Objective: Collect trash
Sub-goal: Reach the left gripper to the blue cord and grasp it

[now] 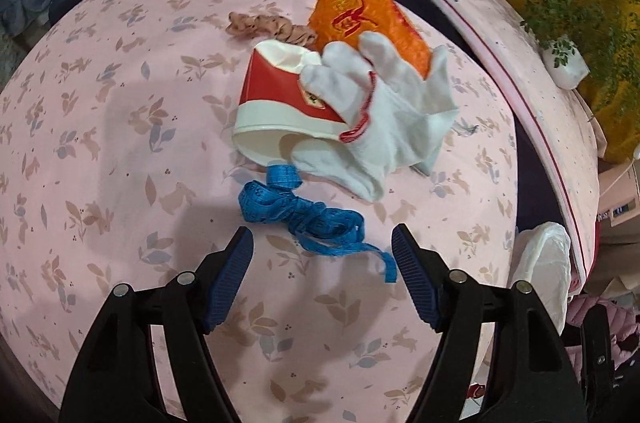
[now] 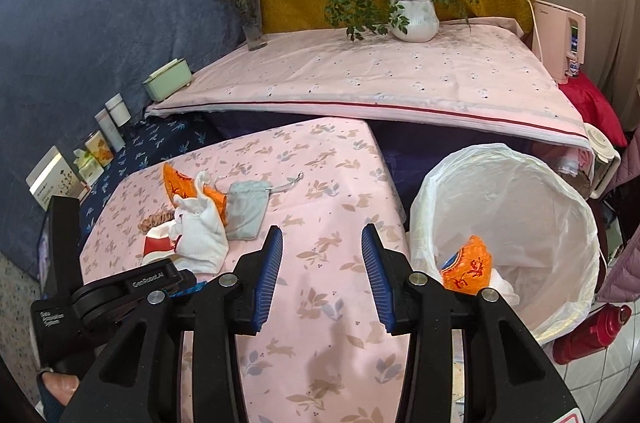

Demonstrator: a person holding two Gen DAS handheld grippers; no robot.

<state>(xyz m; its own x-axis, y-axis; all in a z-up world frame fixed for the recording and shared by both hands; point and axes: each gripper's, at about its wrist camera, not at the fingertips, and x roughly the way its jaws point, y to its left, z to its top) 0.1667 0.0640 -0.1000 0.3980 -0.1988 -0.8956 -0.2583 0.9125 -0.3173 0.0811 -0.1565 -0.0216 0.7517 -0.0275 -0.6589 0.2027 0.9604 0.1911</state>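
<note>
On the pink floral table (image 1: 120, 143) a red and white paper cup (image 1: 276, 103) lies on its side. A white glove (image 1: 384, 111) is draped over it. An orange wrapper (image 1: 368, 19) lies behind and a tangled blue tape measure (image 1: 304, 219) in front. My left gripper (image 1: 322, 279) is open and empty just short of the tape. My right gripper (image 2: 322, 275) is open and empty over the table's right part, next to a white-lined trash bin (image 2: 504, 231) holding an orange wrapper (image 2: 468, 269). The cup (image 2: 156, 245) and glove (image 2: 200, 231) also show in the right wrist view.
A pink scrunchie (image 1: 272, 27) lies behind the cup, a grey drawstring pouch (image 2: 248, 207) beside the glove. A raised shelf (image 2: 360, 79) carries a potted plant (image 2: 412, 15), a flower vase (image 2: 252, 23) and a green box (image 2: 168, 79). A red bottle (image 2: 592, 333) lies on the floor.
</note>
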